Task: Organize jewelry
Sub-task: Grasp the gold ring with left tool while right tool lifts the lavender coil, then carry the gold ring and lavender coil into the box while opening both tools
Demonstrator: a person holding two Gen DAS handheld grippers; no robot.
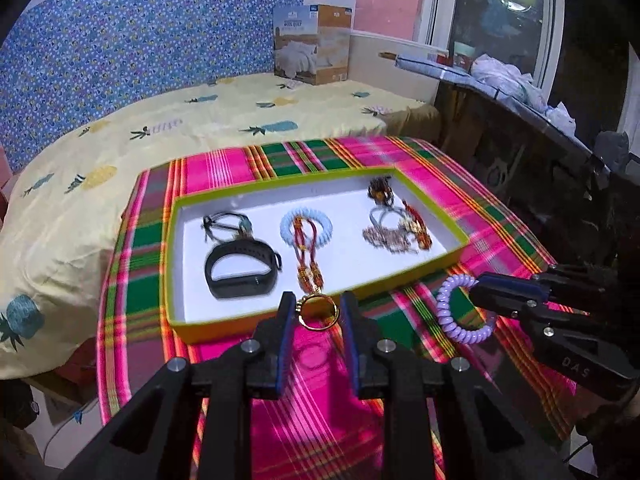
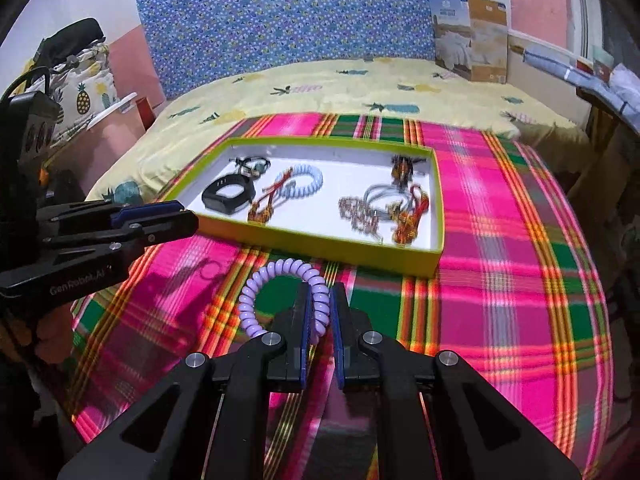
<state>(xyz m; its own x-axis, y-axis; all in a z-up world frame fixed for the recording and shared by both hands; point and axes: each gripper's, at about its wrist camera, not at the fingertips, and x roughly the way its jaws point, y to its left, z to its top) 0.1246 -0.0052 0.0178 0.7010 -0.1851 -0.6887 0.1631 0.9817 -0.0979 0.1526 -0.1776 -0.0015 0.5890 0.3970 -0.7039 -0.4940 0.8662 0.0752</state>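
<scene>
Gold ring (image 1: pixel 317 310) sits clamped between the left gripper (image 1: pixel 316 312) fingertips, held just above the near rim of the green-edged tray (image 1: pixel 404 276) — jaws narrow, closed on the ring's sides. Right gripper (image 2: pixel 320 308) pinches a purple spiral bracelet (image 2: pixel 280 296); its coil runs between the blue pads (image 2: pixel 306 320) and loops out ahead and to the left of the fingers, jaws nearly together. From the left wrist view the same bracelet (image 1: pixel 464 308) hangs off the right gripper (image 1: pixel 480 292) tip, to the right of the left gripper and outside the tray over the plaid cloth (image 1: pixel 312 420).

Tray lies ahead of both grippers on the cloth-covered surface. Inside, ahead-left of the left gripper: black fitness band (image 1: pixel 240 268), with a dark cord bracelet (image 1: pixel 226 226) beyond it. Straight ahead: red-and-gold thread bracelet (image 1: pixel 308 256) lying across a pale blue spiral bracelet (image 1: pixel 306 226). Ahead-right: tangled cluster of a rose-gold chain (image 1: pixel 388 240), grey hoops and red-gold pieces, with a dark beaded piece (image 1: pixel 380 190) farther back — details blurred.

In the right wrist view the left gripper (image 2: pixel 188 216) reaches in from the left, its tip at the tray's near-left side; ring cannot be made out there. Beyond the tray, a bed with a pineapple-print sheet (image 1: pixel 200 120) and a cardboard box (image 1: pixel 316 46) at the far edge.
</scene>
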